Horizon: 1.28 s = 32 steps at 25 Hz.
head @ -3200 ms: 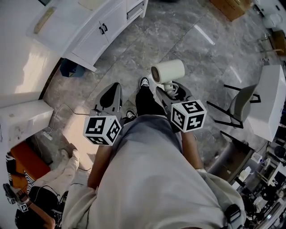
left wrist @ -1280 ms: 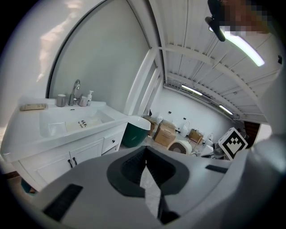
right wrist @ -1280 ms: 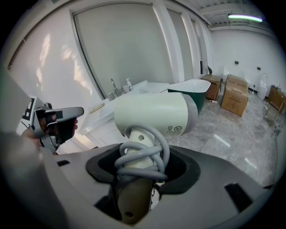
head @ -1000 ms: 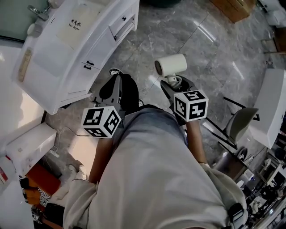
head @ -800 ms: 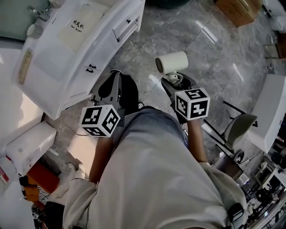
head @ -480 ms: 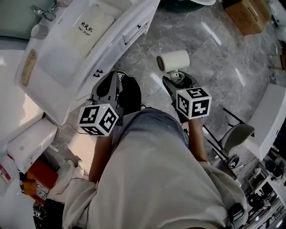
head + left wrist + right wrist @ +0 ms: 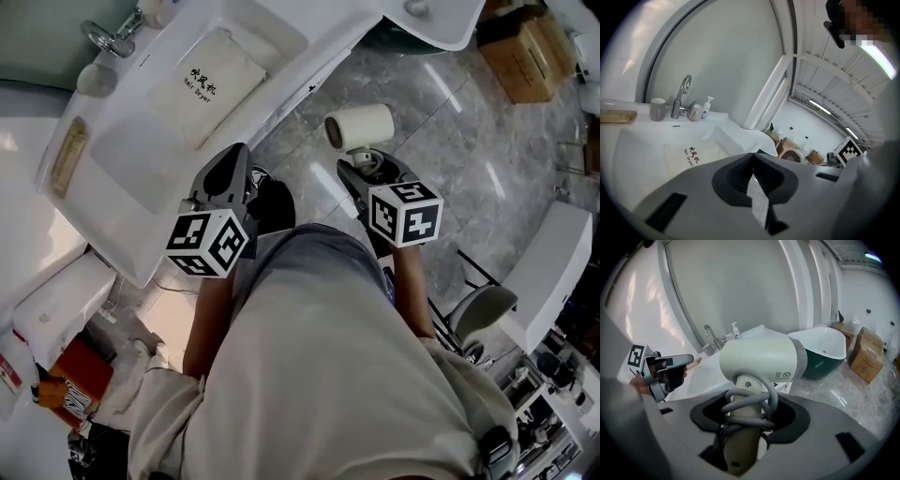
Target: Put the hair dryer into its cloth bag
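The cloth bag lies flat on the white table, ahead of the person and to the left in the head view. Dark print on it reads "Hair Dryer" beneath a short row of Chinese characters. A chrome tap, a grey cup and a small pump bottle stand along the table's back edge.

The left hand-held gripper has its jaws pressed together with nothing between them, and it points toward the table and the bag.

The right hand-held gripper has its jaws spread wide around the handle of the cream hair dryer, which it holds above the marble floor, well apart from the bag. The dryer's barrel sits crosswise above the jaws. A grey cord is looped several times round the handle. A small label with two round symbols and fine print sits low on the barrel, too small to read.

A dark green bathtub and cardboard boxes stand beyond the dryer.
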Tool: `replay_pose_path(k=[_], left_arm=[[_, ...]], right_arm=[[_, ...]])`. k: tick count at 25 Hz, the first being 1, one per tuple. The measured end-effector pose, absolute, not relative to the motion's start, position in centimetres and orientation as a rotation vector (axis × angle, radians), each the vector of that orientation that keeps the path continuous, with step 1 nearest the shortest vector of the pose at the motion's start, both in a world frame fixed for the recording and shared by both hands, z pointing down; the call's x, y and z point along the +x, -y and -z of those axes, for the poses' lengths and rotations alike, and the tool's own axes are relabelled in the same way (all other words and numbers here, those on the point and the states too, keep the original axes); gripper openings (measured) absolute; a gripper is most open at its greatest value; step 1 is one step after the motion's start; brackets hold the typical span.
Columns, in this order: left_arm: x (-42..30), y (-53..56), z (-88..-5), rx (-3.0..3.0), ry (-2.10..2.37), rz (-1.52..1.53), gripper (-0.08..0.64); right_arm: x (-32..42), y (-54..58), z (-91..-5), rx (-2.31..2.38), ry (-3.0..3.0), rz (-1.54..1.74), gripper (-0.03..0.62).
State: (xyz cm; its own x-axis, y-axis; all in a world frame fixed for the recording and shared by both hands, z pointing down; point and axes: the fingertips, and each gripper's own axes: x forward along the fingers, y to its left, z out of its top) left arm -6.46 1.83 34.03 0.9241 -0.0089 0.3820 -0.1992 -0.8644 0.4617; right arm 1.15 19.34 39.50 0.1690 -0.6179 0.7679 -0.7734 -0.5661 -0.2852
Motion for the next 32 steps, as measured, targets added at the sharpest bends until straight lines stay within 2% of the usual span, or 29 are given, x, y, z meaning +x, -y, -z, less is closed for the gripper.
replay_pose_path(k=[25, 32], left_arm=[[-2.5, 9.7, -34.5, 2.508, 0.508, -0.384, 0.006], [1.5, 11.1, -35.7, 2.468, 0.714, -0.406, 0.006]], right_arm=[[10.3, -5.8, -38.9, 1.977, 1.555, -1.193, 0.253], [15.7, -2.0, -39.4, 1.758, 1.709, -1.134, 0.253]])
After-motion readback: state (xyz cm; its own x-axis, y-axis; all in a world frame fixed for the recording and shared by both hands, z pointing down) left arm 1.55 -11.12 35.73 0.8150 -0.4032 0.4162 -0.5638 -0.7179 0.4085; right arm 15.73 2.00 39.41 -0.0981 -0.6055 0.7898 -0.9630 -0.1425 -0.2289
